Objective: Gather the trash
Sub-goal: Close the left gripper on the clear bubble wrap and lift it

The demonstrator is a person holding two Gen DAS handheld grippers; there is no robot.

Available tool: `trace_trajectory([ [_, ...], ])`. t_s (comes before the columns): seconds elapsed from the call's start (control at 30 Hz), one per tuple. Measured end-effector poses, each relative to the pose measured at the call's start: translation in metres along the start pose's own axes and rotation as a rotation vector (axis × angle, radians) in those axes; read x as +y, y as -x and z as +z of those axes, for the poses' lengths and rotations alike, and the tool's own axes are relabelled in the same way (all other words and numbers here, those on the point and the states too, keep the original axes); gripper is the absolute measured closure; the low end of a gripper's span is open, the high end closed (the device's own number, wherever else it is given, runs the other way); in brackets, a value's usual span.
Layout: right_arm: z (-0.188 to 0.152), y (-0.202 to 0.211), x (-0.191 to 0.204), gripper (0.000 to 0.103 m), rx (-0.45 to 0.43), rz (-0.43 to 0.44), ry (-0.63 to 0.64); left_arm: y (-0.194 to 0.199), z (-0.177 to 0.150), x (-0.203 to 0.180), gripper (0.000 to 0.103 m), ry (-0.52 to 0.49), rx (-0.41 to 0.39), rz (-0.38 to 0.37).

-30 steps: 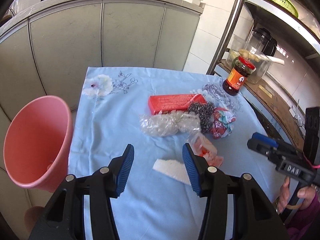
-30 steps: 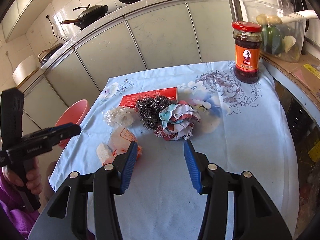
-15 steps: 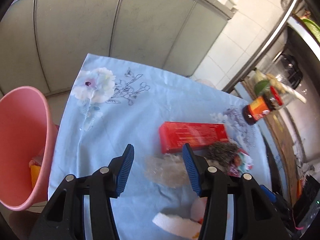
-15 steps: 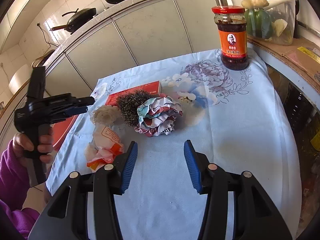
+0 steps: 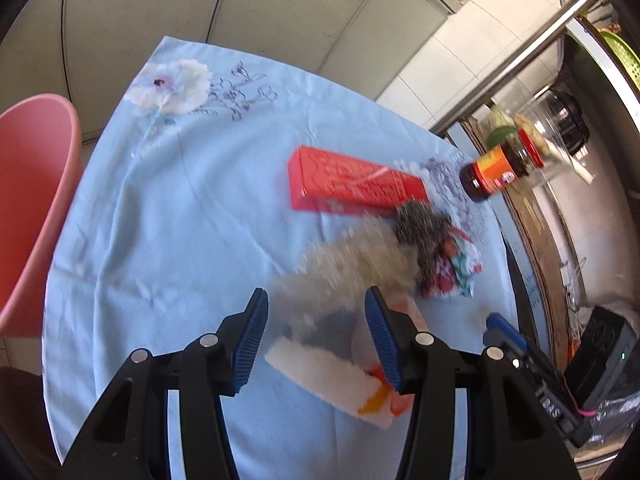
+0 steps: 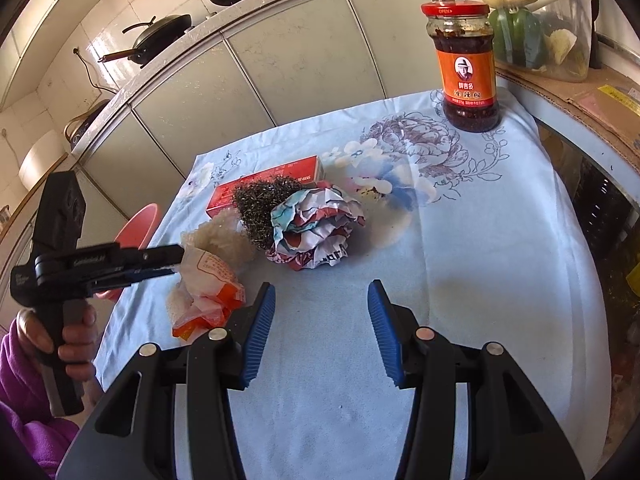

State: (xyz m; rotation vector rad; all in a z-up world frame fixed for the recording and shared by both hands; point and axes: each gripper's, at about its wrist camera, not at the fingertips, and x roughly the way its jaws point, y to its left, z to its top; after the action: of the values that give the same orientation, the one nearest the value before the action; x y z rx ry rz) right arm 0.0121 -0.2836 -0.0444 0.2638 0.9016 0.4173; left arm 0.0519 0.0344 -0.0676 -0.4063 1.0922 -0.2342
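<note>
Left tongs (image 5: 316, 330) spread wide, gripping nothing, hovering over blurred clear plastic wad (image 5: 352, 268) and white foam piece (image 5: 324, 372) on bench (image 5: 180, 220). Seen from right camera as black handle in left hand (image 6: 66, 336), tips reaching orange-and-white wrapper (image 6: 208, 284). Right tongs (image 6: 321, 328) also spread wide, empty, above bare blue flowered cloth (image 6: 460, 240).

Trash heaped mid-bench: wrapper nearest left edge, plastic wad (image 6: 220, 236) touching it behind, steel scourer (image 6: 264, 204) touching wad, crumpled printed paper (image 6: 316, 232) pressed against scourer on right side. Red box (image 6: 264, 188) lying flat just behind scourer. Sauce jar (image 6: 466, 64) upright, red lid on, at far right corner, well apart from heap. Pink bin (image 5: 32, 208) beside bench's left edge, below bench level. Clear container (image 6: 532, 20) holding vegetables on shelf behind jar. Two pans (image 6: 164, 32) on far counter.
</note>
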Motion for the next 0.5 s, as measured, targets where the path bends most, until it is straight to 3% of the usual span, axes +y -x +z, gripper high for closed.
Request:
trace_trajectory([
  [0.2,-0.001,0.001,0.000,0.054,0.002,0.001,0.002,0.009,-0.016,-0.011,0.053,-0.066,0.002,0.005],
  [0.37,-0.001,0.002,-0.001,0.054,-0.001,-0.001,0.001,0.025,-0.013,-0.018,0.053,-0.188,-0.061,0.064],
  [0.5,-0.001,0.000,-0.001,0.054,0.004,-0.004,0.000,0.025,-0.007,-0.023,0.053,-0.299,-0.062,0.092],
])
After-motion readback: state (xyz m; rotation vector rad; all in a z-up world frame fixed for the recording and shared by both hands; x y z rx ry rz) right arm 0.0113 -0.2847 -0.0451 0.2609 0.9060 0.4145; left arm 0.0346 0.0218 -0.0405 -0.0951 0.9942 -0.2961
